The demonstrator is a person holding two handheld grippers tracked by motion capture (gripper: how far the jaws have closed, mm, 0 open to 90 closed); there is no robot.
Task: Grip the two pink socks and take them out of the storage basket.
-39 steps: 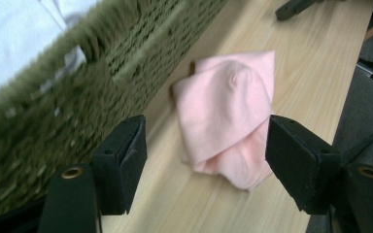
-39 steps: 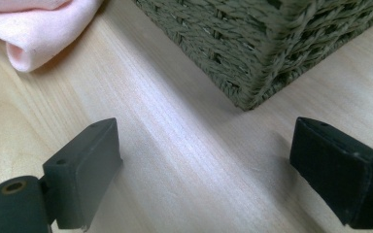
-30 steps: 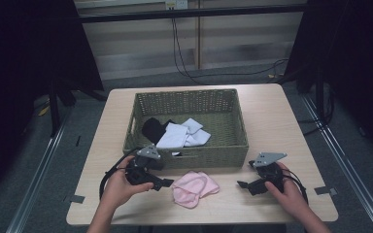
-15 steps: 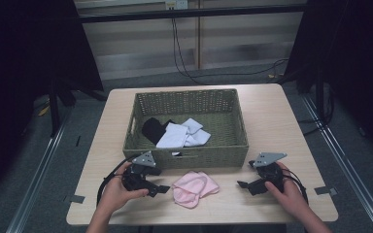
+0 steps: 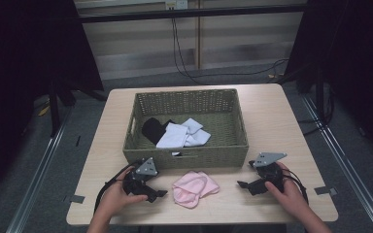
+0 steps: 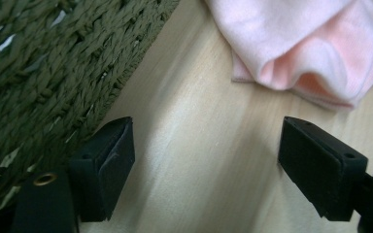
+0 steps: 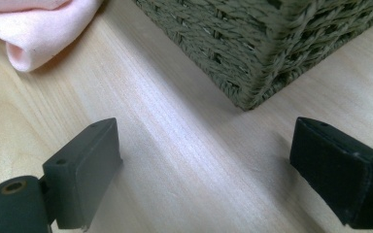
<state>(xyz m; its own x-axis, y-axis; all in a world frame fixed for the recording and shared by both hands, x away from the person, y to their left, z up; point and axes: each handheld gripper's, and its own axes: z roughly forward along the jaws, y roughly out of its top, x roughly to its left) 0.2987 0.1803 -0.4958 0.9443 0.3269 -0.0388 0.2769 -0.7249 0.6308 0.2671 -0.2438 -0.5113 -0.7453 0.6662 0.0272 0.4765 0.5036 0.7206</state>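
Lying folded on the counter just in front of the wicker basket, the pink cloth sits between both hands, within easy reach of either. The left hand-held gripper rests beside it, its jaws having just been opening, now released wide with nothing between them. The right hand-held gripper likewise gapes empty, apart from the cloth.
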